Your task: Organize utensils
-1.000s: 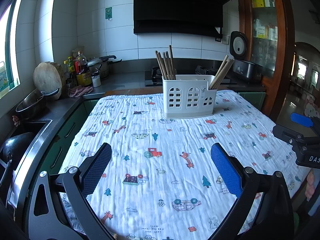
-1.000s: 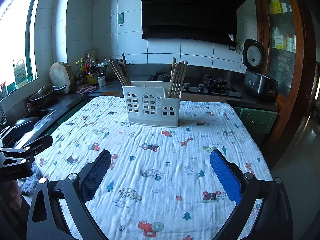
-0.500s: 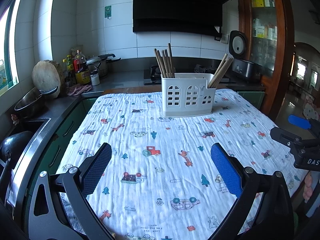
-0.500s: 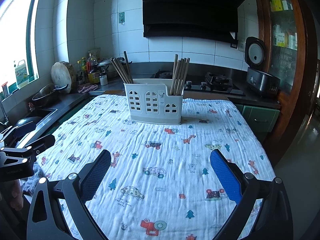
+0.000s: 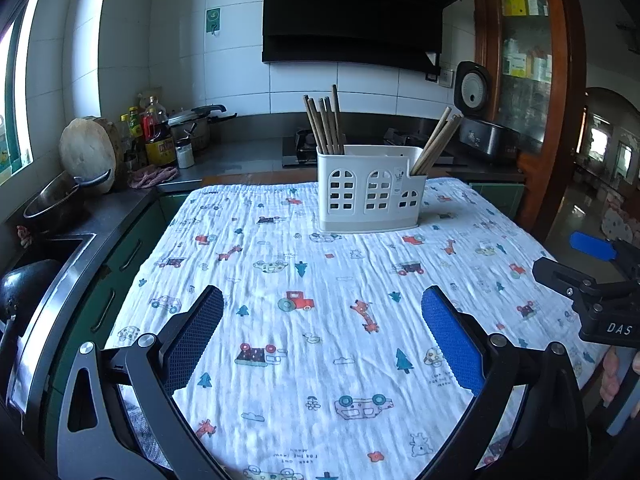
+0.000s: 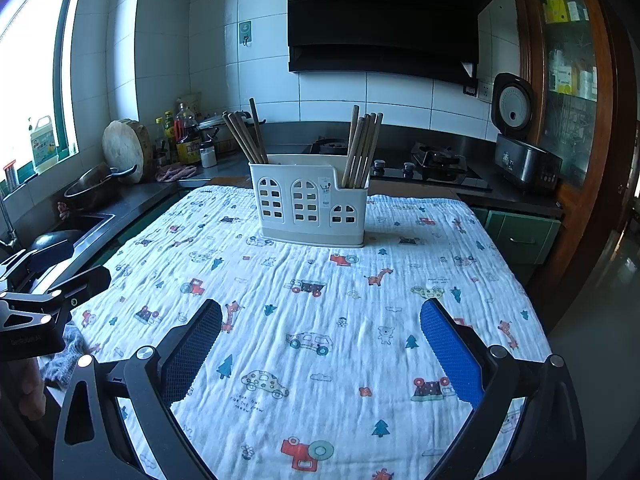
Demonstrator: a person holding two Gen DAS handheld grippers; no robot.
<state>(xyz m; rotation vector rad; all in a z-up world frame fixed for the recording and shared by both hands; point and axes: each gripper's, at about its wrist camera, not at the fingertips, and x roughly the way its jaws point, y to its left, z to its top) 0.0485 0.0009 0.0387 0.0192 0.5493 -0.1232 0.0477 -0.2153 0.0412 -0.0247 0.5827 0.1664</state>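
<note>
Left gripper [image 5: 322, 334], held above the near edge of the table, its two blue-padded fingers [image 5: 195, 334] spread wide with nothing between them; right gripper [image 6: 320, 336], likewise over the near edge, its jaws equally wide and empty. In the left wrist view the right gripper appears at the far right margin, and in the right wrist view the left gripper [image 6: 48, 280] appears at the left margin; the two tools are well apart. Far left, on the dark counter: a round wooden chopping block [image 5: 90, 152] leaning against the wall, a metal pan [image 5: 60, 200] in front of it, and a cluster of bottles [image 5: 154, 136] beside a pressure cooker [image 5: 194, 126]. Centre: the table, covered by a white printed cloth [image 5: 320, 280] with cars, trees and giraffes. At the far end of the cloth stands an upright white utensil caddy [image 5: 370, 190] with window-shaped cut-outs. Its left compartment holds a bundle of wooden chopsticks [image 5: 324, 124] leaning slightly left; its lower right compartment holds a second bundle of chopsticks [image 5: 434, 142], tilted right in the left wrist view. Behind it, a gas hob [image 6: 432, 162] under a black range hood [image 6: 384, 20]. Far right: an open rice cooker [image 6: 520, 140] on the counter, next to a wooden glass-fronted cabinet [image 6: 572, 60].
</note>
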